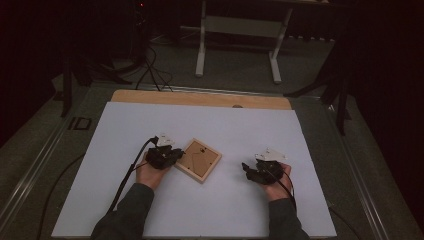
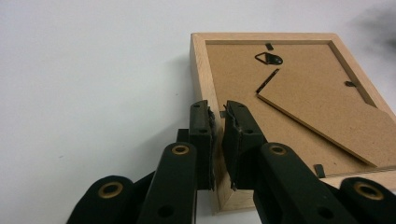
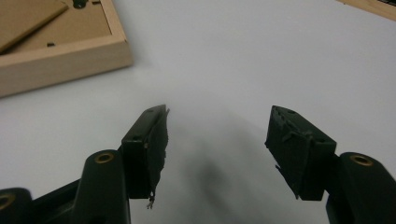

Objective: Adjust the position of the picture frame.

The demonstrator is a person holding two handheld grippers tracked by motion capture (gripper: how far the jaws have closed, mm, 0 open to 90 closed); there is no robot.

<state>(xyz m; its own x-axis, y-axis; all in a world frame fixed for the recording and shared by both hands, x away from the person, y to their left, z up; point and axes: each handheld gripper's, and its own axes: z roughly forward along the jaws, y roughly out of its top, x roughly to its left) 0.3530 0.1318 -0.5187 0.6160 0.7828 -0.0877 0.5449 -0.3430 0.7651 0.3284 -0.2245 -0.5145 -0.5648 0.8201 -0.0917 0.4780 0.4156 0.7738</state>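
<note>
1. High view: frame [image 1: 198, 160] lies face down on the white counter [image 1: 225, 215], left of centre and turned at an angle. Left gripper [image 1: 172, 155] is at the frame's left edge; right gripper [image 1: 251, 171] rests well apart to the right, over bare counter. Risk: with one-sided contact only, the frame could pivot or slide across the smooth sheet instead of lifting.

2. Left gripper view: left gripper [image 2: 218, 122] has its jaws nearly together, clamped on the frame [image 2: 299, 102] rail, one jaw outside, one inside the recess. The bite is narrow and near a corner, so a tilt could let the rail slip out. The stand [image 2: 327, 116], a loose-looking brown flap, sits raised off the backing; it may swing or catch if the frame is tipped. The small tabs [image 2: 349, 84] and hanger [image 2: 268, 58] are close to the inner jaw, which could snag or bend one.

3. Right gripper view: right gripper [image 3: 217, 140] jaws stand wide apart with nothing between them, above bare counter; frame [image 3: 60, 56] corner is at upper left. Risk: not positioned to steady the frame if the left grip fails.
</note>
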